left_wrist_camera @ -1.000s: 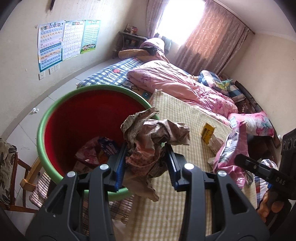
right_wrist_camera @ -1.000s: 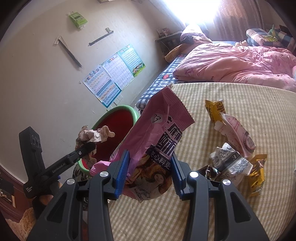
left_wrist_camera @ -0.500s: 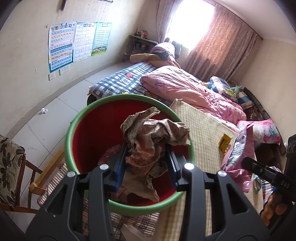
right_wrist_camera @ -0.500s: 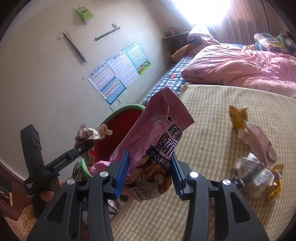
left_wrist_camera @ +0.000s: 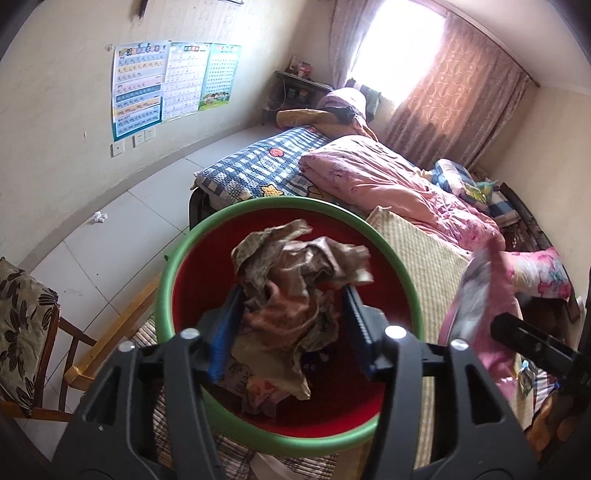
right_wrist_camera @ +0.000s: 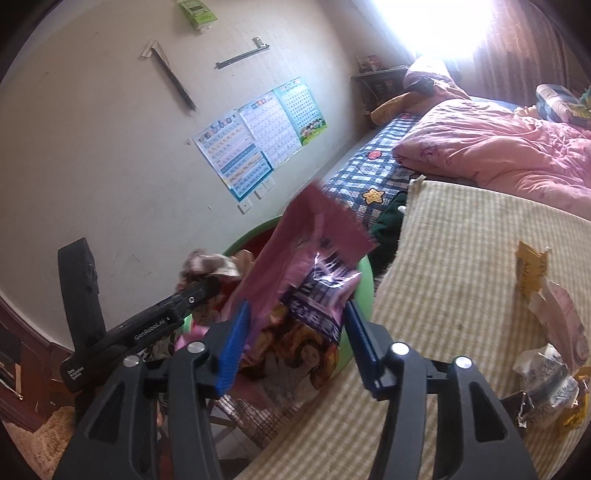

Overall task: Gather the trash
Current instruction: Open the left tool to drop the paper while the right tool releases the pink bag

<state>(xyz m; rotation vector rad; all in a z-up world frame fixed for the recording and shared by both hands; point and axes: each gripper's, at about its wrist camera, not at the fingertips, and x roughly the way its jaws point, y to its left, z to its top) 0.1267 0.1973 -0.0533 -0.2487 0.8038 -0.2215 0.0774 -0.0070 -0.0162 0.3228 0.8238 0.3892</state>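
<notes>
Loosely, crumpled paper wad sits above round red tub.

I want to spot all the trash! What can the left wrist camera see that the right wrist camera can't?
Only the left wrist view shows the chair with a flowery cushion and a small white scrap on the floor. Only the right wrist view shows the yellow wrapper on the striped mat and a green box high on the wall. Both show the green-rimmed red bin, the crumpled paper wad, the pink snack bag, the posters and the pink quilt.
</notes>
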